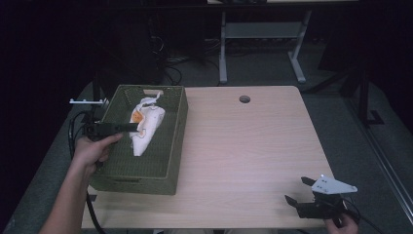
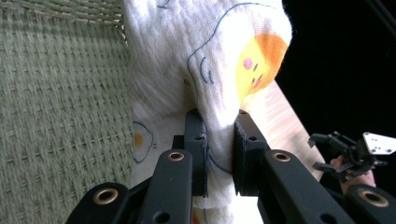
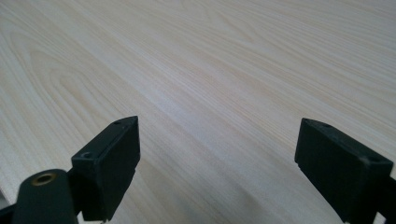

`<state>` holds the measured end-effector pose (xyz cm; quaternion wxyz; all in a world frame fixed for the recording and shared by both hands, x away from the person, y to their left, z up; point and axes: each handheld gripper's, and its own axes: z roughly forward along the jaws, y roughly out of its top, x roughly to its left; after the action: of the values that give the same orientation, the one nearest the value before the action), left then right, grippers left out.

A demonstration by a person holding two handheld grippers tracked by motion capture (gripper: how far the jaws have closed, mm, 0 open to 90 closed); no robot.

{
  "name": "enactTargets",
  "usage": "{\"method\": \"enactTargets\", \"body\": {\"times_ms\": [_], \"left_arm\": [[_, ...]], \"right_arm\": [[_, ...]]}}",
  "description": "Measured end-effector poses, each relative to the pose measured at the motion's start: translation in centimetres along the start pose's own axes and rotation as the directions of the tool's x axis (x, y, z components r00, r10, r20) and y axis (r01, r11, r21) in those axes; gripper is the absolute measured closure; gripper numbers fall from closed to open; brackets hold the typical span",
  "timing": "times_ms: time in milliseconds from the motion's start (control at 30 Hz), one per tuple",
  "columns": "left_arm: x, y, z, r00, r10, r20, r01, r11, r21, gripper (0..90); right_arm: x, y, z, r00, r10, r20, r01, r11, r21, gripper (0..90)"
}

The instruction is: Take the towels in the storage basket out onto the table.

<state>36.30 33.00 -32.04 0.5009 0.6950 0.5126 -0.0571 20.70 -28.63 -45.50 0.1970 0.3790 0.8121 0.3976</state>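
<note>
Working at a pale wooden bench (image 1: 243,146) in a dark room, we pinch the cloth (image 1: 146,127) in the left gripper's (image 1: 138,126) fingers inside the basket (image 1: 178,122) by its left edge, while the right gripper's (image 1: 298,191) fingers gape over bare wood.

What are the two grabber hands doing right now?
Left gripper: closed, pinching the white cloth over the green basket.
Right gripper: open, holding nothing, above the table.

Dim room, grey floor (image 1: 272,68), white-legged desk (image 1: 223,53) behind
</note>
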Motion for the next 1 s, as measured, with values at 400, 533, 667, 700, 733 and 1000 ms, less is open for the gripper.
{"method": "enactTargets", "body": {"times_ms": [400, 533, 667, 700, 733, 1000], "left_arm": [[-1.9, 1.1, 0.4, 0.9991, 0.031, 0.028, -0.031, 0.9995, 0.005, 78.9], [-2.8, 1.4, 0.5, 0.9983, 0.044, 0.037, -0.044, 0.9990, 0.002, 78.9], [-4.0, 1.8, 1.1, 0.9962, 0.069, 0.054, -0.069, 0.9976, 0.006, 78.9], [-4.2, 1.9, 1.3, 0.9956, 0.076, 0.056, -0.076, 0.9970, 0.011, 78.9], [-4.6, 2.0, 1.6, 0.9948, 0.081, 0.062, -0.082, 0.9965, 0.015, 78.9], [-6.0, 2.6, 3.2, 0.9923, 0.104, 0.068, -0.107, 0.9934, 0.042, 78.9]], "right_arm": [[0.1, 0.1, 0.0, 0.9999, -0.011, -0.003, 0.011, 1.000, 0.001, 13.9], [0.1, 0.0, -0.2, 1.0000, -0.005, -0.003, 0.005, 1.000, -0.004, 13.9], [0.1, 0.0, -0.2, 1.0000, 0.000, -0.003, 0.000, 1.000, -0.004, 13.9], [0.1, 0.0, -0.2, 1.0000, 0.000, -0.004, 0.000, 1.000, -0.005, 13.9], [0.1, 0.0, -0.2, 1.0000, 0.000, -0.006, 0.000, 1.000, -0.006, 13.8], [0.1, 0.1, -0.2, 0.9999, -0.005, -0.009, 0.005, 1.000, -0.014, 13.9]]}}
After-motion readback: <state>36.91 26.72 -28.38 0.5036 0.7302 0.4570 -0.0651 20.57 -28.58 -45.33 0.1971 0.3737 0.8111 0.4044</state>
